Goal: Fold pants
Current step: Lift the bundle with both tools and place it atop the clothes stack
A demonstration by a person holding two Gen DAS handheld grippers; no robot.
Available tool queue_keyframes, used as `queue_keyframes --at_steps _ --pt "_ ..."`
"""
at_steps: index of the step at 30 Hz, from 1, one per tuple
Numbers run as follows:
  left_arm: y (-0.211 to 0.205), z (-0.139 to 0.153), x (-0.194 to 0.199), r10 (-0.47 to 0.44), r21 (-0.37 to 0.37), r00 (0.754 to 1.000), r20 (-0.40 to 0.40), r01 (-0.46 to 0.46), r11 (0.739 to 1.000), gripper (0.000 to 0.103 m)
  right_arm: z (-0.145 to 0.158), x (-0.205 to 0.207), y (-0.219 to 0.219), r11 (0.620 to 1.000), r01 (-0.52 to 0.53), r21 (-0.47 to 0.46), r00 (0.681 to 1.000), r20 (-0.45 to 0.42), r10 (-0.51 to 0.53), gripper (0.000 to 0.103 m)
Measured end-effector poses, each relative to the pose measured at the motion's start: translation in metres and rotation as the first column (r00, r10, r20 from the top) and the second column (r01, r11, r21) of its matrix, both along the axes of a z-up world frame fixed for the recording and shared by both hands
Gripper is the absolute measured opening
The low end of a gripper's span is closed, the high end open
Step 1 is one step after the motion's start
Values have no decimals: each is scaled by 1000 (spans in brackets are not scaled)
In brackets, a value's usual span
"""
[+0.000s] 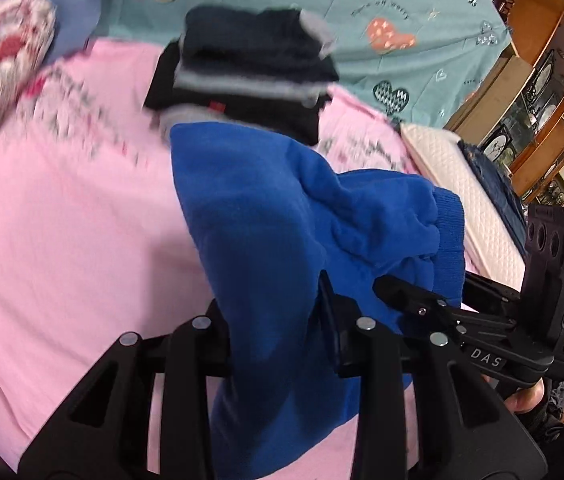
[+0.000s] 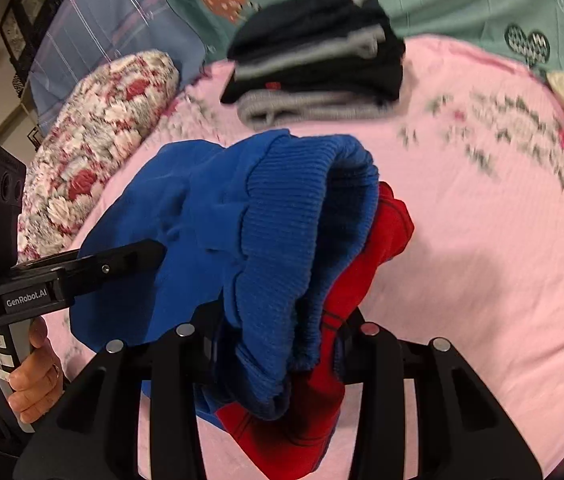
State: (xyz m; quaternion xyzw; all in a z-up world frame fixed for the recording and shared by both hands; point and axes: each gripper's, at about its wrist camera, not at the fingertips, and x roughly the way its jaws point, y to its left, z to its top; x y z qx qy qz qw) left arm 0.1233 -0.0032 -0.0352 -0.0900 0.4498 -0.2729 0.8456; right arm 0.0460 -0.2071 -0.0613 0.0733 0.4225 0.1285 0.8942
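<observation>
left tool (image 1: 278, 336): clenched on the blue pants (image 1: 282, 216), cloth bunched between both fingers at lower centre of the left view. In the right view it enters from the left edge, tip (image 2: 138, 256) buried in the blue cloth.
right tool (image 2: 278, 344): clenched on the same pants, lower centre of the right view; ribbed cuff (image 2: 294, 216) draped over the grip. In the left view it comes in from the right edge (image 1: 414, 292), biting the ribbed end.
pants: blue fleece with a red part (image 2: 366, 276) showing on the right side and below the grip in the right view. Bunched, held between the two tools over the pink sheet (image 1: 62, 216), centre of both frames. Whether the low end touches the sheet: cannot tell.
folded stack (image 1: 250, 76): dark and grey clothes piled on the pink sheet, upper centre, just beyond the pants; blurred.
bed: pink sheet with a flower band fills most of both frames; teal cover with hearts (image 1: 382, 8) along the top.
floral pillow (image 2: 94, 136): left of the right view, upper left of the left view.
white pad (image 1: 470, 192): right side of the left view, dark blue cloth lying on it.
cabinet (image 1: 538, 92): wooden, glass fronted, far right edge of the left view.
hand (image 2: 38, 376): gripping the left tool's handle, lower left of the right view.
</observation>
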Motion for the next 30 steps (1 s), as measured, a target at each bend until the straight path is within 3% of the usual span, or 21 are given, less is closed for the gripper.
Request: queue_keyframes --at_steps 5,8,10,13,15,17,18,19,21,24,27,30 --pt "-11 64 101 43 -50 999 5 -42 998 33 72 76 -12 999 -28 -46 991 131 34 41" --pt "-23 109 183 71 -36 996 60 -69 997 37 117 147 -23 999 -28 -44 981 193 36 41" --pt "-27 123 228 74 -48 995 67 -71 996 41 140 202 -29 998 -36 -48 977 210 45 41" --pt "-31 118 295 107 -65 994 32 -105 992 41 149 277 -38 998 -29 -53 980 196 39 41" --pt "-35 94 328 122 -53 992 -25 -123 991 44 137 317 -44 998 -26 -66 985 166 36 43" --pt "-33 53 352 122 -28 985 -119 -126 992 55 114 348 -50 993 1 -120 994 107 12 54" --pt "-29 40 357 122 -41 983 -137 -128 991 68 99 357 -55 987 36 -156 995 93 -22 71" --pt "-24 33 356 115 -63 985 -127 -124 990 71 88 359 -58 983 64 -170 994 99 -48 87" --pt "-12 31 349 98 -87 991 -92 -106 990 76 68 357 -70 991 82 -107 991 113 -70 97" --pt "-1 58 329 141 -10 990 9 -141 990 83 66 350 -76 997 69 -17 993 100 -67 99" --pt "4 102 291 178 78 971 162 -193 978 92 98 337 -67 993 91 -70 982 172 -78 98" --pt "4 149 230 207 117 922 328 -257 959 98 141 311 -55 967 199 -158 948 282 -149 98"
